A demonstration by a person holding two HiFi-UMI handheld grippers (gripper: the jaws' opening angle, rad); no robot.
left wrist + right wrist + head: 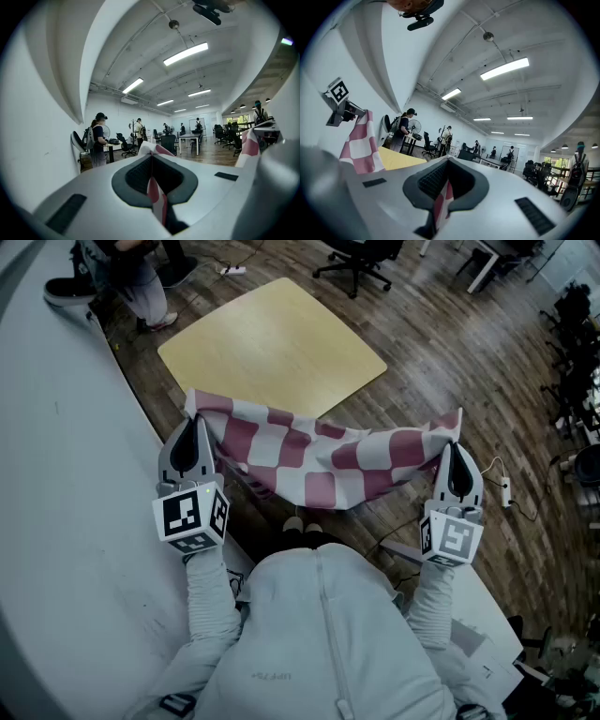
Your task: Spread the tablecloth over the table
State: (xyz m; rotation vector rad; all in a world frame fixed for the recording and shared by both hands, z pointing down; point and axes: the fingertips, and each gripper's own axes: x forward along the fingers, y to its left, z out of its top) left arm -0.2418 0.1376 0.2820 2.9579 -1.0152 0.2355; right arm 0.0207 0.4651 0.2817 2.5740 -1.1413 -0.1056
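Broadly, the wooden floor (441, 352) lies open on the far and right sides of the table (272, 343). A curved white wall (56, 484) runs close along its left side, leaving only a narrow strip of floor there. The table is square with rounded corners, and its pale yellow top is turned so that one corner points toward the person holding the tools.

The tablecloth (328, 460), checked in red and white, hangs in the air just short of that near corner. Its top edge is stretched between the two tools and its middle sags toward the floor. The yellow top shows beyond it, and whether the cloth brushes the table's near corner cannot be told.

The left gripper (196, 427) has its jaws pressed together on the cloth's left upper corner, with a thin fold of fabric pinched between the dark pads. The right gripper (453, 448) is clamped the same way on the right upper corner. The two tools are held well apart, about level with each other.

A bystander (141, 282) stands by the table's far left corner, near the wall. An office chair (361, 254) sits beyond the far corner, well apart from the table. A white power strip (506, 491) lies on the floor to the right of the right gripper.
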